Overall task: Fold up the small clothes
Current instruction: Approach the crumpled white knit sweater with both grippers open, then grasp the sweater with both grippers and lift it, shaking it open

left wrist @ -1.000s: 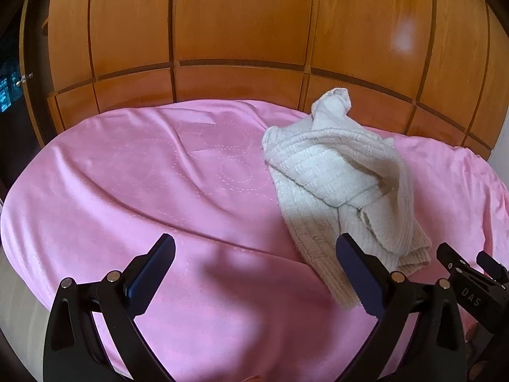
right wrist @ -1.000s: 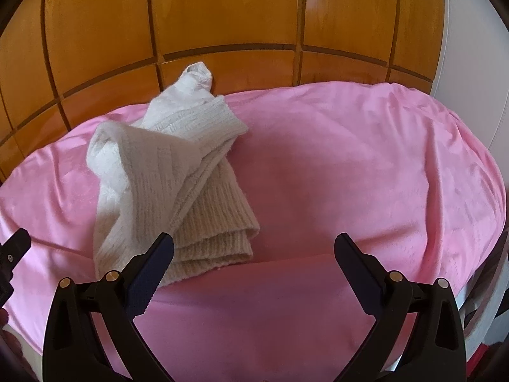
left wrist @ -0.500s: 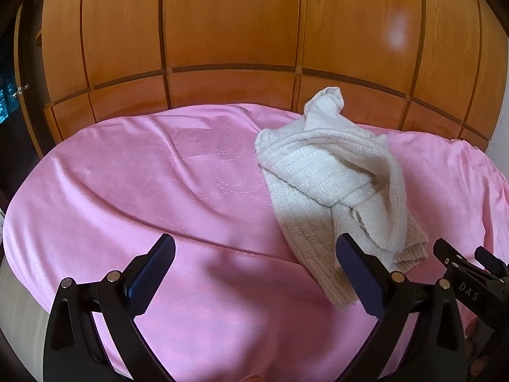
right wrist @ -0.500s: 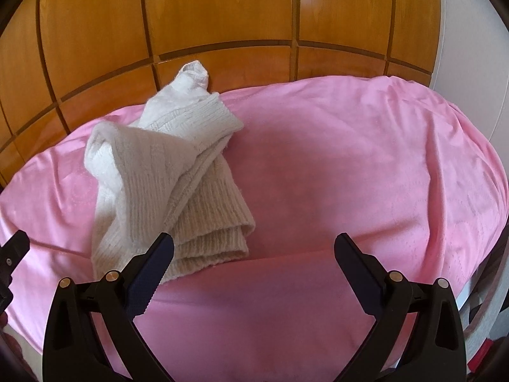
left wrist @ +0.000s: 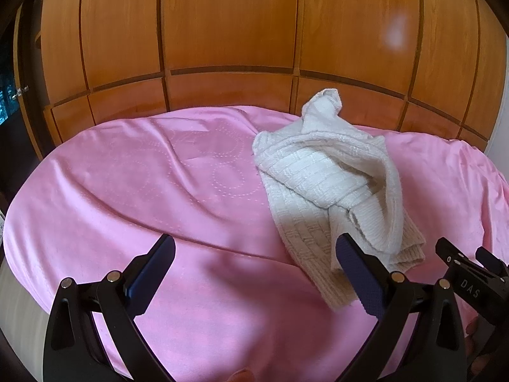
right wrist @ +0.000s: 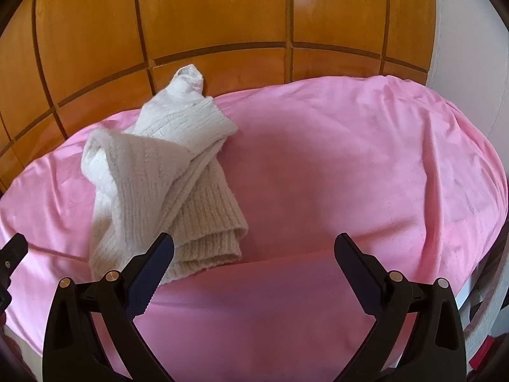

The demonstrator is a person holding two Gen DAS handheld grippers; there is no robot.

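Left wrist view: the left gripper is held above a pink bedsheet with its jaws spread wide and nothing between them. A cream knitted sweater is seen bunched in a loose heap on the sheet, ahead and to the right, one end raised toward the wooden panelled wall at the back. The ribbed hem of the heap lies nearest, partly hidden behind the right-hand finger; contact cannot be told. The tip of the right gripper is seen at the lower right edge, just beside the hem. Right wrist view: the right gripper is likewise held wide apart and empty over the pink bedsheet. The cream knitted sweater is found ahead and to the left, its ribbed hem close behind the left-hand finger. The sheet is creased in a ridge running across below the garment. A part of the left gripper is glimpsed at the left edge.
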